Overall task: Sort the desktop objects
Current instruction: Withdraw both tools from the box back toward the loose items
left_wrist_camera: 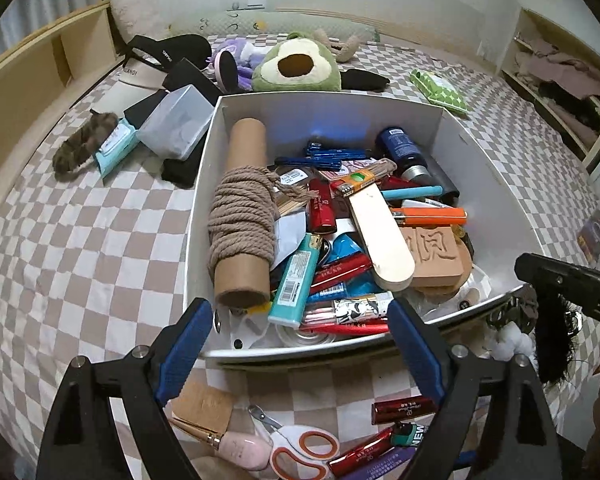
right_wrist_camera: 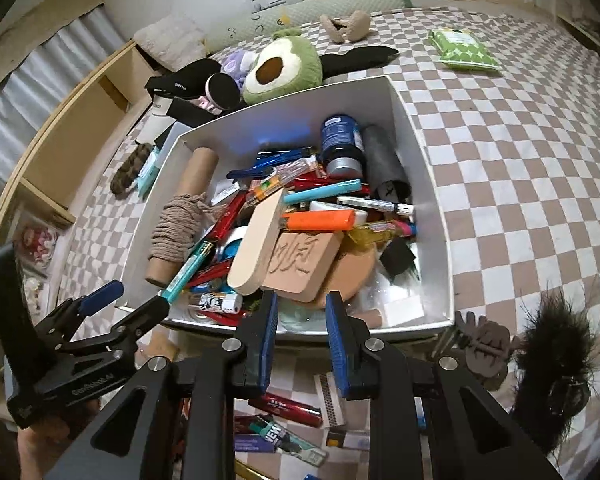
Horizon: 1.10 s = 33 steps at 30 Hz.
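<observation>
A: So, in the left wrist view, how was the left gripper (left_wrist_camera: 300, 320)?

B: It was wide apart and held nothing. Just ahead of its fingertips stood the white box (left_wrist_camera: 332, 104), already crowded: a cardboard tube (left_wrist_camera: 244, 216) wound with rope on the left side, a teal lighter (left_wrist_camera: 294, 280) nearest to the tips, a wooden paddle (left_wrist_camera: 380, 236), an orange lighter (left_wrist_camera: 430, 216) and a carved wooden block (left_wrist_camera: 436, 254) further to the right.

A: And what was not sorted yet?

B: Below the fingers, close to the camera, some things lay on the checkered bedspread (left_wrist_camera: 80, 240): scissors (left_wrist_camera: 300, 450) with orange handles, a pink brush (left_wrist_camera: 240, 446) and red lighters (left_wrist_camera: 404, 406).

A: Now the right wrist view.

B: The right gripper (right_wrist_camera: 302, 312) had only a narrow gap between its fingers, and I saw nothing between them. Its tips were over the near wall of the box, just before the block. The left gripper appeared to its left, at the near corner of the box.

A: Anything left on that side?

B: Yes. A black fluffy clip (right_wrist_camera: 556, 368) and a brown hair claw (right_wrist_camera: 486, 350) lay to the right of the tool, outside the box, and lighters (right_wrist_camera: 284, 406) lay under it.

A: So how far was the task?

B: I judge that most was done, but several loose things remained.
</observation>
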Motion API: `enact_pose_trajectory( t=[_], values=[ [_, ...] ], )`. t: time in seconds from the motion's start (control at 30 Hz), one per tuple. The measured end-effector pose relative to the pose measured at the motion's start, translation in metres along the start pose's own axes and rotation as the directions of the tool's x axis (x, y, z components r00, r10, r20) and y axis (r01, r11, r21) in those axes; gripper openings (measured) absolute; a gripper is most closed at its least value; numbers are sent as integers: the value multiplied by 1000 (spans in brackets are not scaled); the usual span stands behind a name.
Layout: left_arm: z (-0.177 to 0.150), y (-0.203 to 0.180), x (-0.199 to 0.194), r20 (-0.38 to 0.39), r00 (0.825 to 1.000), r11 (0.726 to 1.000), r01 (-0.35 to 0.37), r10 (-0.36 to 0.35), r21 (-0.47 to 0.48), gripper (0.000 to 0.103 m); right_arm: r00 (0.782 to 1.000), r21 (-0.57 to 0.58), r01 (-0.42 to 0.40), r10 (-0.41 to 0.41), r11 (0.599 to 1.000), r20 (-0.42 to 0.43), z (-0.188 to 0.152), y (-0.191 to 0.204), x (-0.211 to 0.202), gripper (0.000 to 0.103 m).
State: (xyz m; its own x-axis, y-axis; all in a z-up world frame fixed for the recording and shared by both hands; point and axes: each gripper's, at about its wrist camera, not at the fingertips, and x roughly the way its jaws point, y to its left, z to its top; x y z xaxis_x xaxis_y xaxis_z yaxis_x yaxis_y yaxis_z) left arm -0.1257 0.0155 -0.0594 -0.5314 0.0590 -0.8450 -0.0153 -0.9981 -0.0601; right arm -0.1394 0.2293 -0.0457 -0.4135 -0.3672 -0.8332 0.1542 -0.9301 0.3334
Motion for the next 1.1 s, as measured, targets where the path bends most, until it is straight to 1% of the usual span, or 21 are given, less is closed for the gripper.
enact_pose_trajectory(
  t=[0.13, 0.2, 0.23, 0.27, 0.33, 0.37, 0.4, 0.53, 0.6, 0.67, 0.7, 0.73, 0.9, 1.1],
  values=[
    [0, 4, -4, 9, 1000, 1000, 7, -7, -28, 90, 1000, -17, 13, -13, 1000, 6, -3, -2, -4, 25],
    [0, 5, -6, 18, 1000, 999, 16, -15, -41, 95, 1000, -29, 8, -7, 1000, 20, -4, -1, -6, 25],
    [1, 6, -7, 24, 1000, 999, 21, -20, -44, 101, 1000, -35, 8, -7, 999, 27, -5, -1, -7, 27],
    [1, 6, -9, 29, 999, 999, 25, -23, -48, 101, 999, -41, 20, -18, 999, 39, -6, 0, -9, 33],
    [1, 6, -11, 37, 999, 998, 32, -30, -53, 101, 997, -42, 41, -38, 998, 66, -7, 1, -13, 81],
    [1, 6, -12, 36, 999, 998, 37, -35, -51, 102, 996, -38, 50, -47, 998, 81, -7, 1, -15, 86],
    [1, 6, -13, 36, 999, 998, 40, -39, -49, 102, 994, -34, 58, -55, 998, 94, -7, 0, -17, 86],
    [0, 4, -20, 41, 998, 999, 43, -42, -28, 102, 996, 28, 43, -45, 999, 78, -6, -6, -18, 86],
    [-2, 4, -24, 43, 998, 999, 40, -40, -20, 102, 995, 34, 54, -57, 998, 81, -6, -6, -19, 86],
    [-3, 4, -27, 46, 998, 999, 38, -37, -15, 102, 993, 24, 67, -69, 997, 100, -7, -3, -22, 91],
    [-4, 5, -29, 49, 998, 999, 37, -37, -12, 102, 991, 14, 74, -75, 997, 114, -9, -1, -25, 100],
    [-4, 5, -32, 56, 998, 999, 39, -38, -9, 102, 989, 3, 80, -79, 997, 127, -10, 1, -28, 103],
    [-7, 8, -47, 99, 994, 999, 44, -44, 2, 102, 983, -41, 91, -83, 995, 164, -15, 11, -43, 103],
    [-10, 12, -71, 172, 984, 999, 52, -53, 13, 102, 972, -64, 106, -90, 992, 216, -22, 13, -65, 103]
  ],
)
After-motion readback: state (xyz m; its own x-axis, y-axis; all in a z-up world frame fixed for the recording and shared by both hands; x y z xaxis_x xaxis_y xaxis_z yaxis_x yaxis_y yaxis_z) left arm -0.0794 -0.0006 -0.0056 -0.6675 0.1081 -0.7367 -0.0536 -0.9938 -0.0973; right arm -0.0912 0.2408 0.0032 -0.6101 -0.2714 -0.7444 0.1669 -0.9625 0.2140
